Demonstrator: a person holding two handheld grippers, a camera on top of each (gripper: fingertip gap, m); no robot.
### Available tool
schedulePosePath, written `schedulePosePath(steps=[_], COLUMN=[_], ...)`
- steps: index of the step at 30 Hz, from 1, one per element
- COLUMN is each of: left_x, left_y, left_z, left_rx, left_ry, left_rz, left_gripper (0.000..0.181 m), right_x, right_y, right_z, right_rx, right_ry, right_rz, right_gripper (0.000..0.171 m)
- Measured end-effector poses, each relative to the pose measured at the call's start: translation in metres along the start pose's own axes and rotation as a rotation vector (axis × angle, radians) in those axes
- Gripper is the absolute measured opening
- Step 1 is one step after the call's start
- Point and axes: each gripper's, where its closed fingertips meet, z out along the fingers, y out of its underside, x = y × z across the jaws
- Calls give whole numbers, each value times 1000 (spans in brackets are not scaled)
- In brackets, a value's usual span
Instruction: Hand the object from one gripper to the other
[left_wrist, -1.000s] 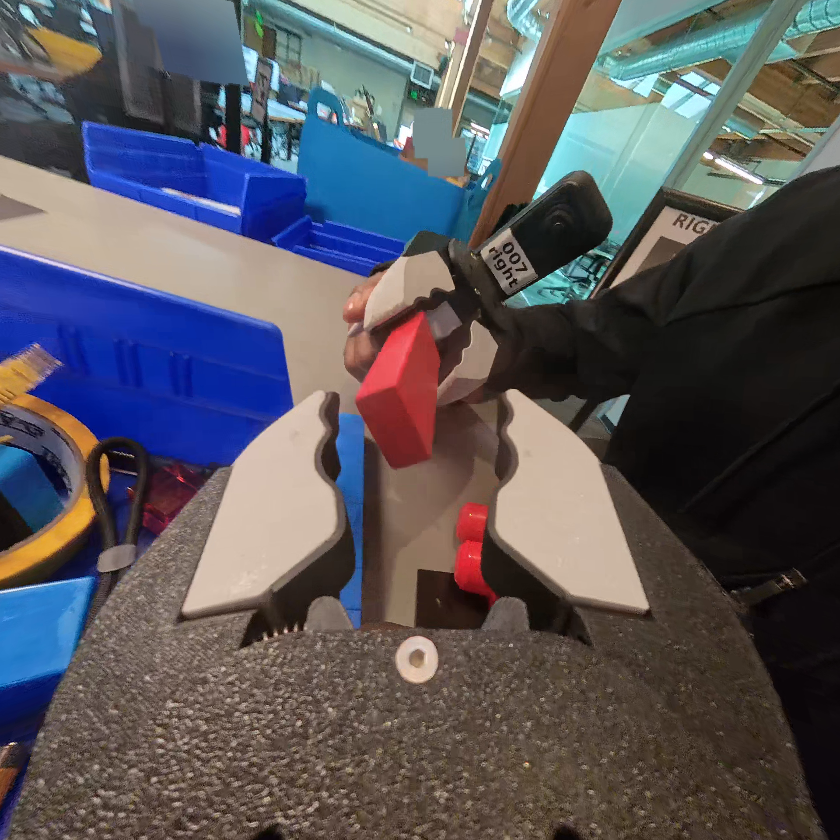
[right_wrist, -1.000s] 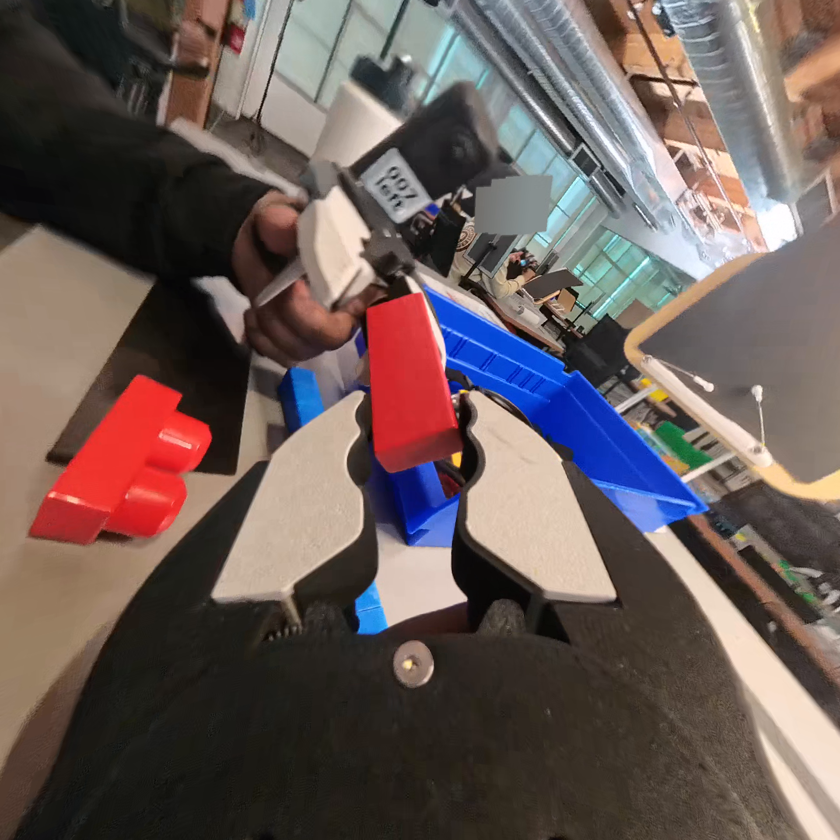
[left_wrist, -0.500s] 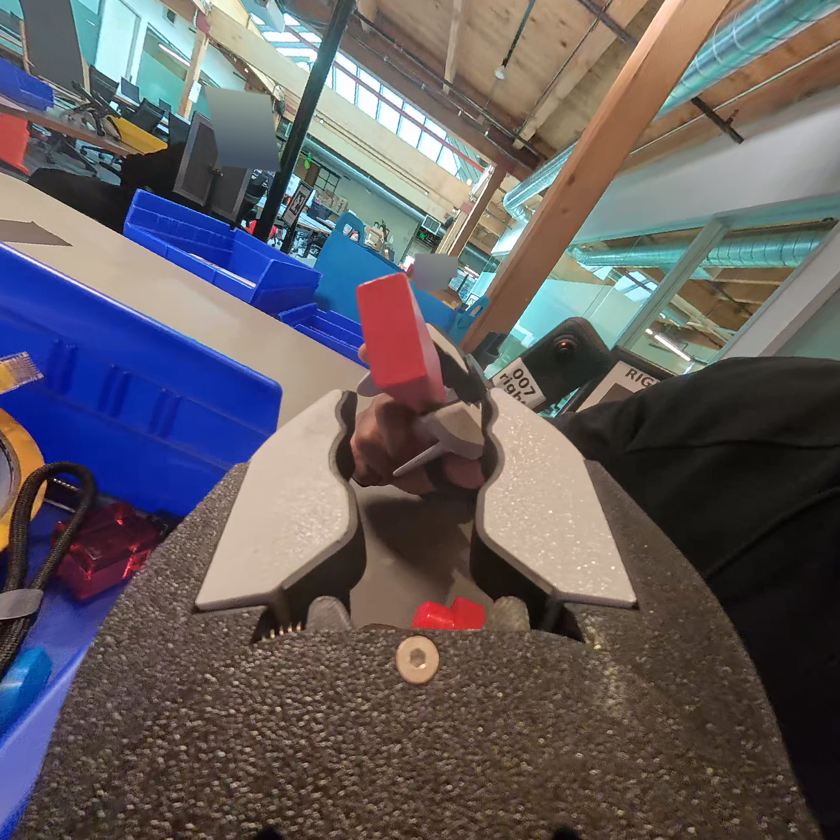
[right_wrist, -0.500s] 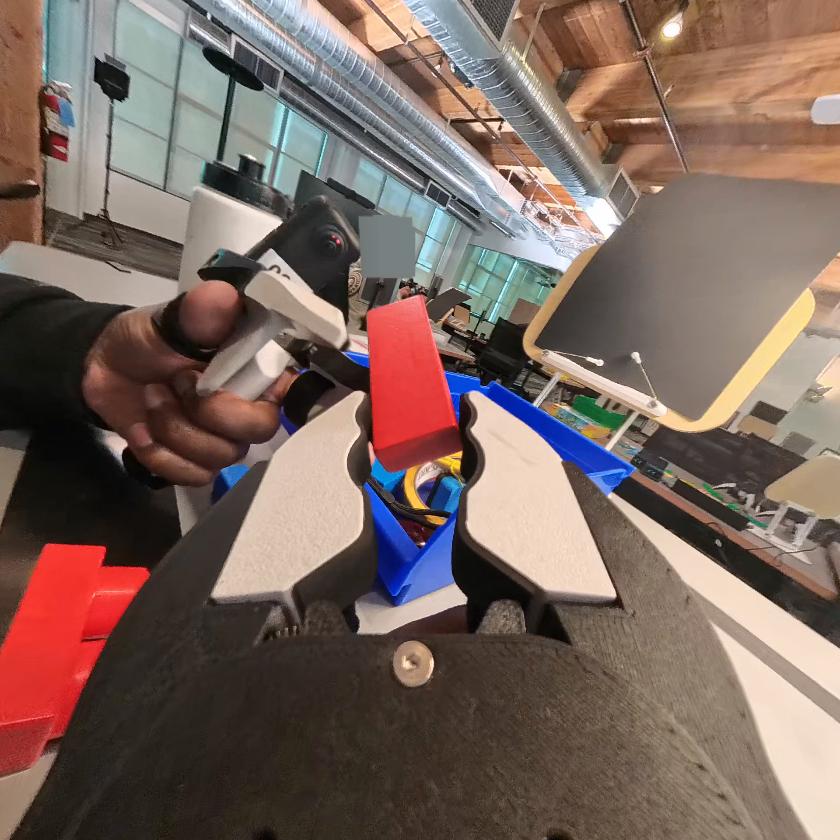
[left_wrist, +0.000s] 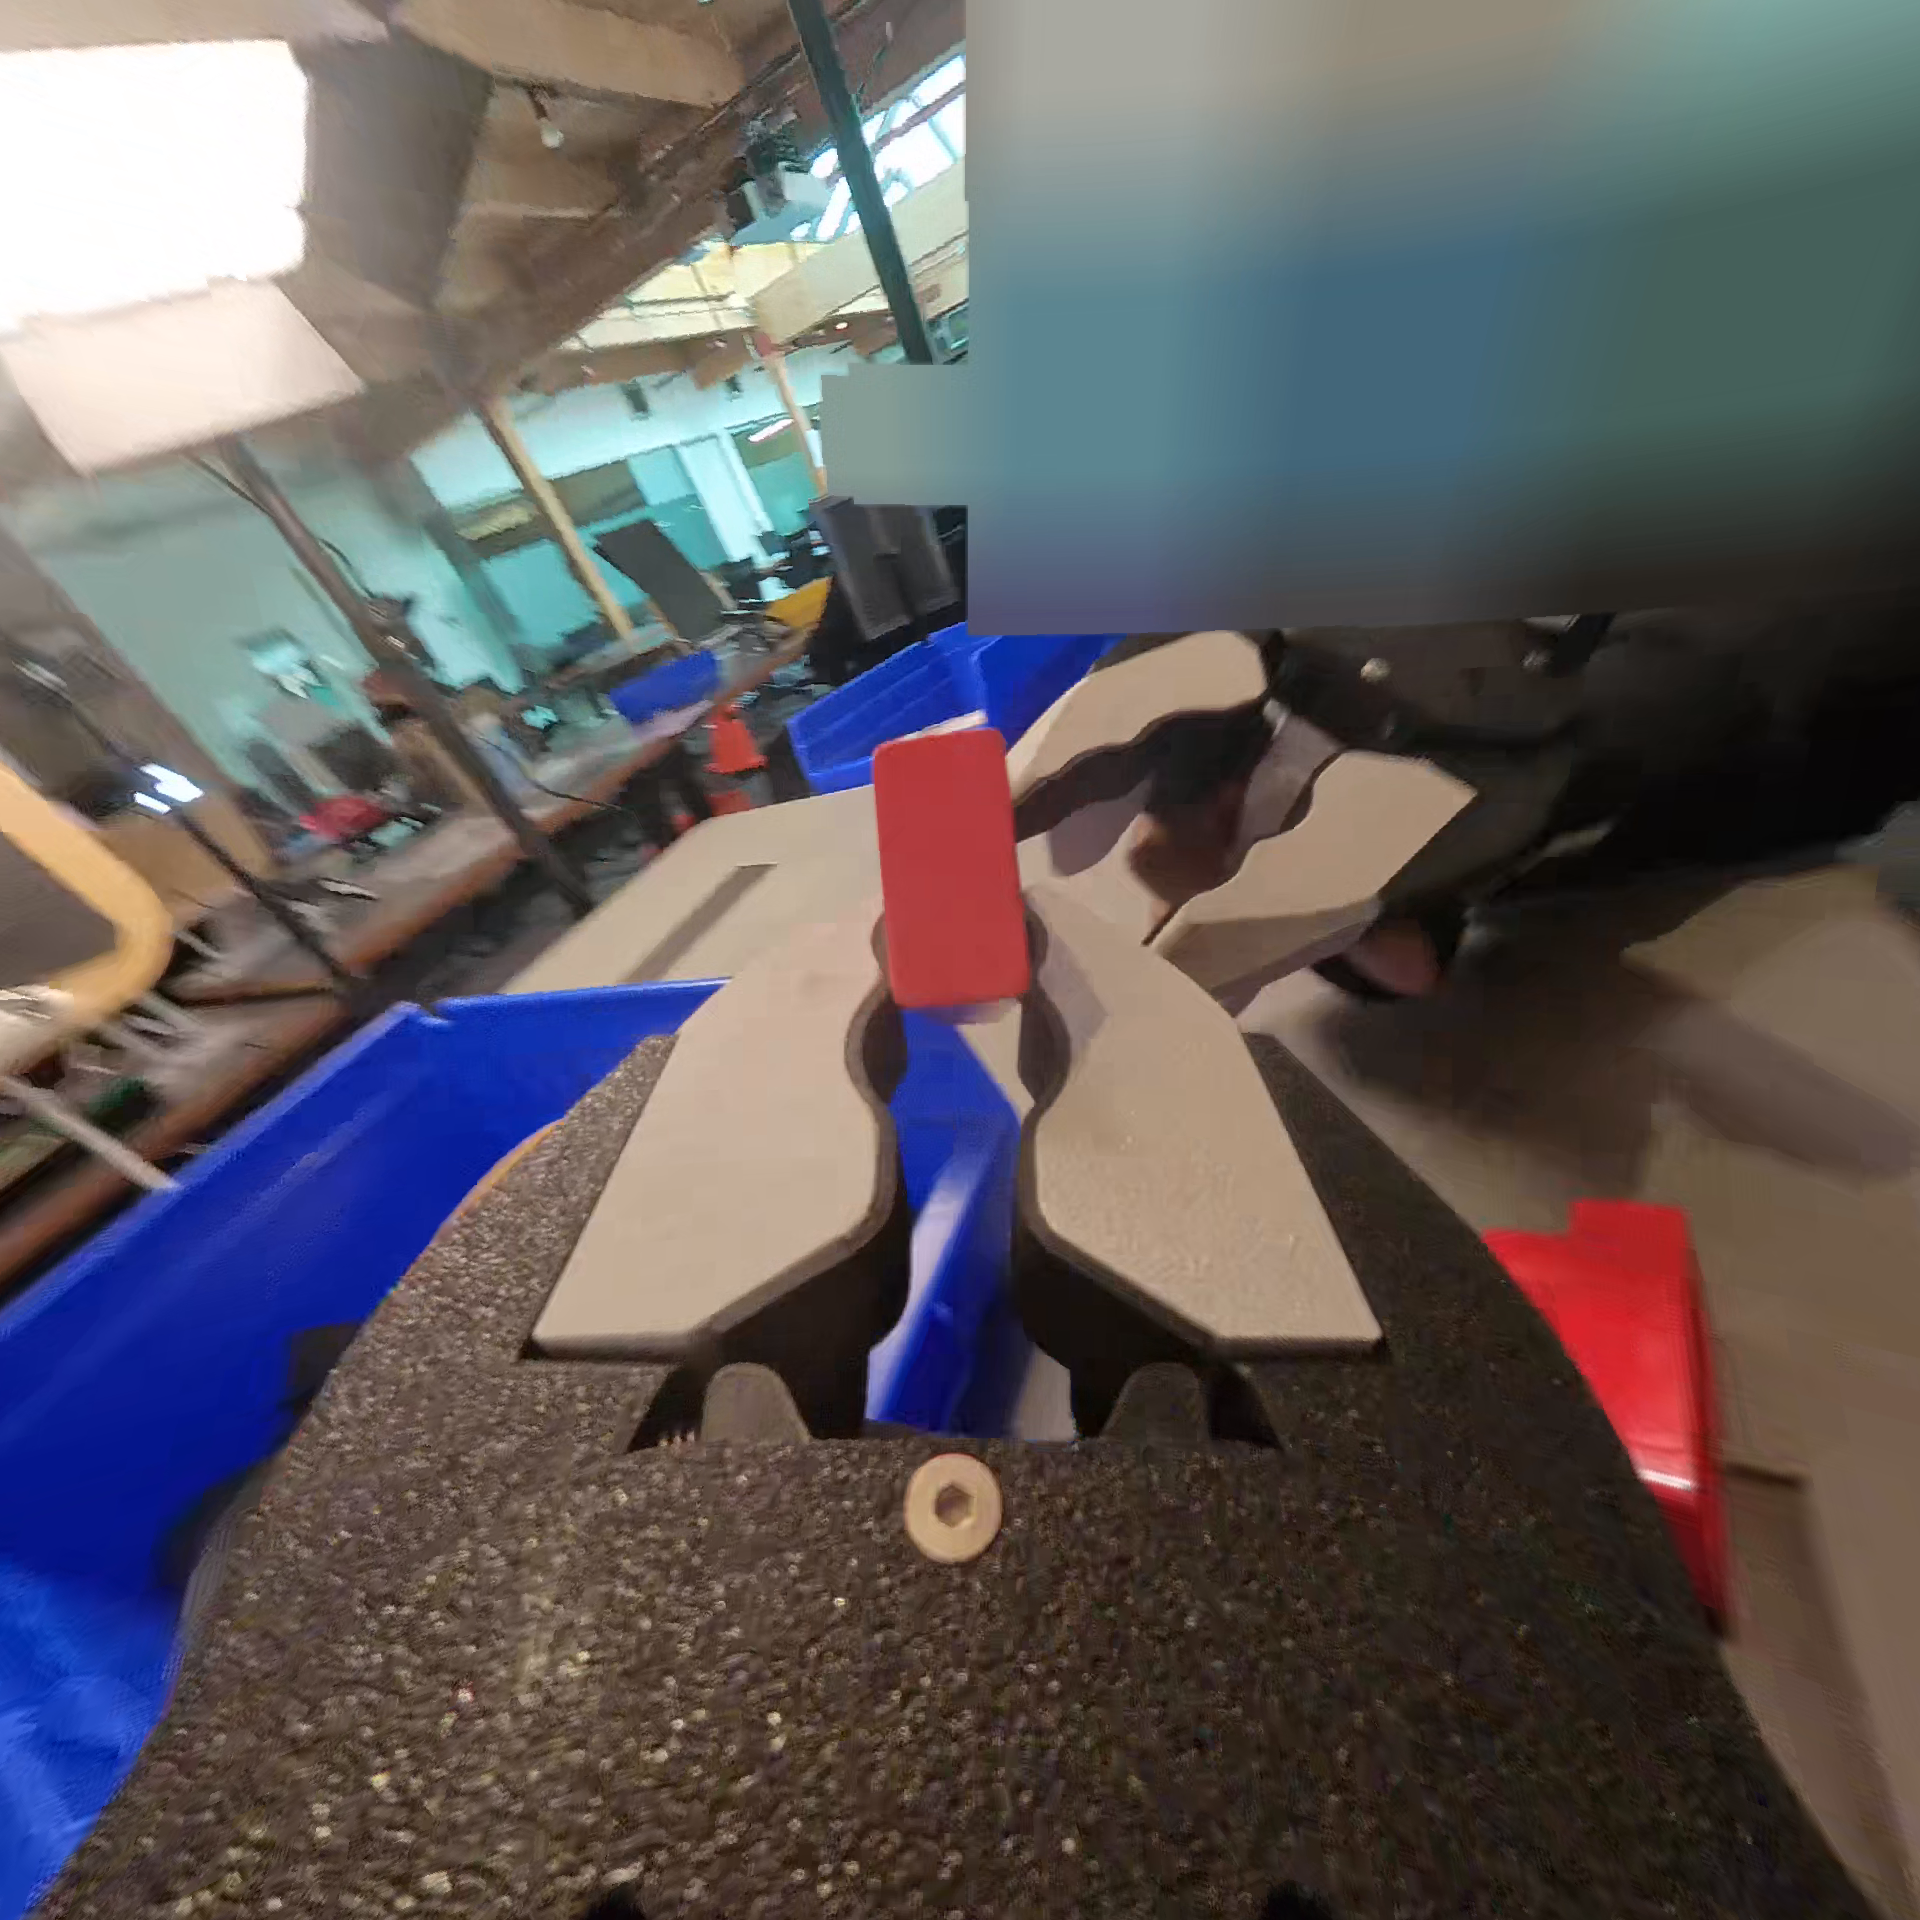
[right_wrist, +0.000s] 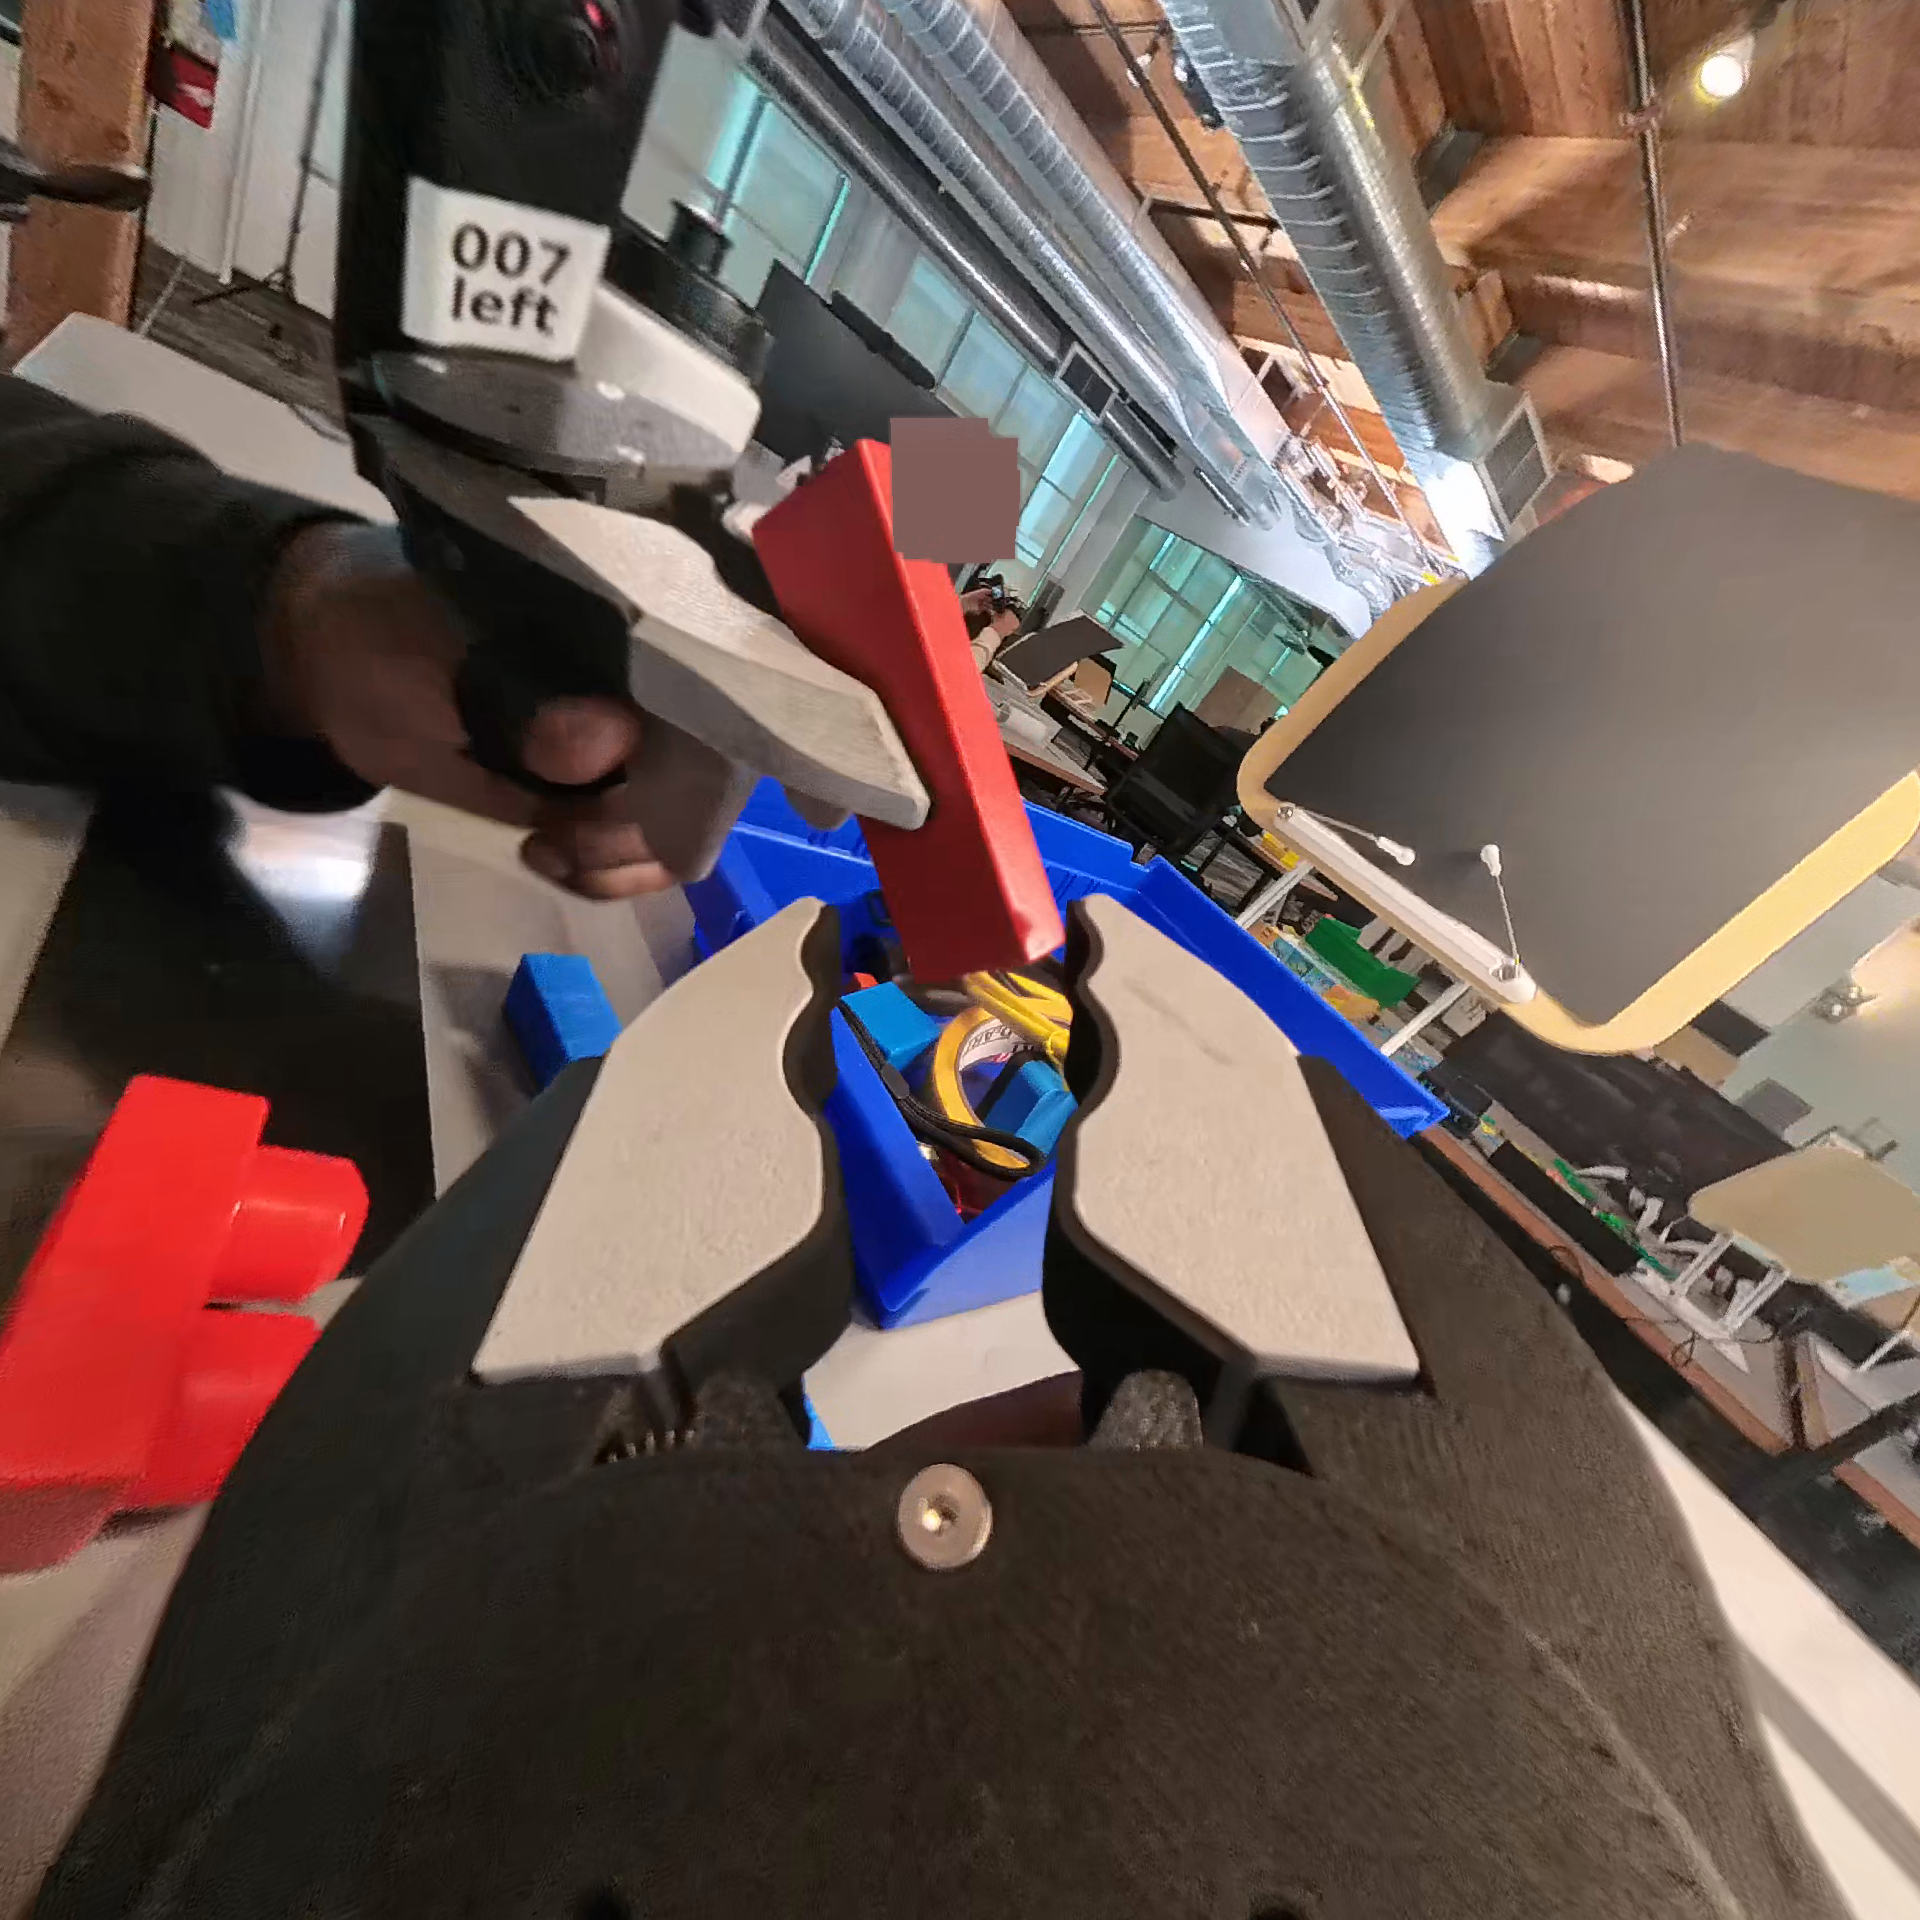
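Observation:
A flat red block (left_wrist: 945, 862) stands upright, pinched at its lower end between the fingertips of my left gripper (left_wrist: 956, 935), which is shut on it. In the right wrist view the same block (right_wrist: 914, 707) tilts down from the left gripper's grey finger (right_wrist: 748, 675). Its lower end hangs just above the gap of my right gripper (right_wrist: 945, 925). The right jaws stand wider than the block and do not touch it. In the left wrist view the right gripper (left_wrist: 1101, 842) shows open, just right of the block.
A red two-stud brick (right_wrist: 156, 1268) lies on the grey table (left_wrist: 1766, 1039), by a black mat (right_wrist: 260, 987). A blue bin (right_wrist: 1195, 914) holding tape and cords sits under the grippers, with a small blue block (right_wrist: 561, 1008) beside it.
The red block has passed from the right gripper to the left. The left gripper closed on it and the right gripper opened and drew back a little.

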Motion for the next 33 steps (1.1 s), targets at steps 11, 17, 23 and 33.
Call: schedulePosePath(steps=[11, 17, 23, 33], left_x=[1, 15, 26, 19], left_y=[26, 38, 43, 36], left_z=[5, 11, 14, 11], left_rx=[-212, -250, -249, -177], left_ry=[-172, -115, -78, -37], left_rz=[793, 913, 942, 630], left_gripper=[18, 18, 18, 50], right_x=[-27, -42, -47, -24], right_y=[-19, -10, -1, -32], right_z=[-15, -12, -11, -21], right_rx=[59, 21, -19, 135], right_ry=[-90, -113, -122, -116], right_rz=[-357, -494, -615, -257], right_gripper=[44, 46, 19, 16])
